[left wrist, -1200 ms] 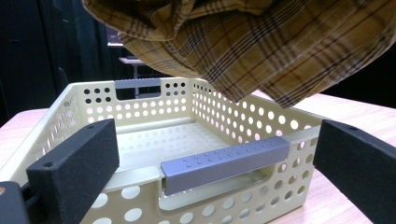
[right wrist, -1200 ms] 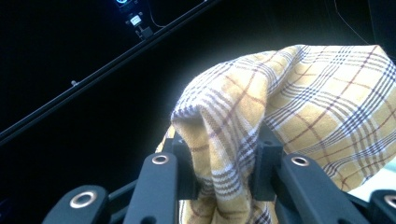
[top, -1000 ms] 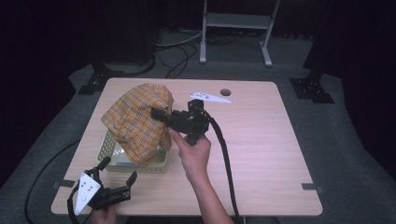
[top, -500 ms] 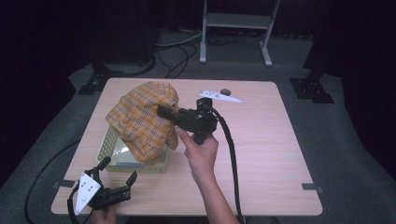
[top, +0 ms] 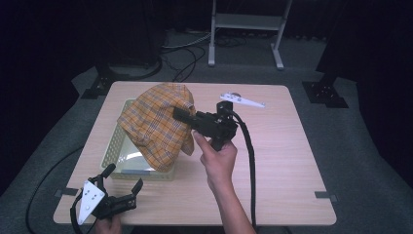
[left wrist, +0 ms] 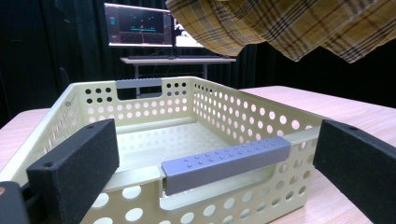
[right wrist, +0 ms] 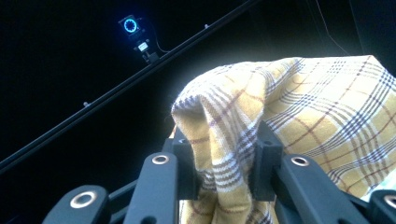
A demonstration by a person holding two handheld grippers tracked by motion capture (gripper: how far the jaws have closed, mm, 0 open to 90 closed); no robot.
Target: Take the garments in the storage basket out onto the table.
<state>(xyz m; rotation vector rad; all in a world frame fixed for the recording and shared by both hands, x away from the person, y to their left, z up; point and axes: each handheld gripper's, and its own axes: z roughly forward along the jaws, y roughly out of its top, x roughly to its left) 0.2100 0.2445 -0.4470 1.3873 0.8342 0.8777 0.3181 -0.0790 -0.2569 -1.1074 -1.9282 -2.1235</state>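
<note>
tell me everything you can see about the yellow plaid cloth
The yellow-orange plaid woven cloth, crossed by dark and white stripes, hangs bunched in soft folds, lifted above the cream perforated plastic basket. The right gripper is shut on a gathered fold of it. Its lower edges dangle over the basket's far part; whether they touch the rim is unclear.

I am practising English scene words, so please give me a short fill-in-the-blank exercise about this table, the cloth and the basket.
1. The right hand-held gripper is shut on the yellow ____ cloth.
2. The cloth hangs above the cream plastic ____, whose walls are full of round holes.
3. The left hand-held gripper rests near the table's front edge with its jaws ____.

Missing words: checked; basket; open
</note>
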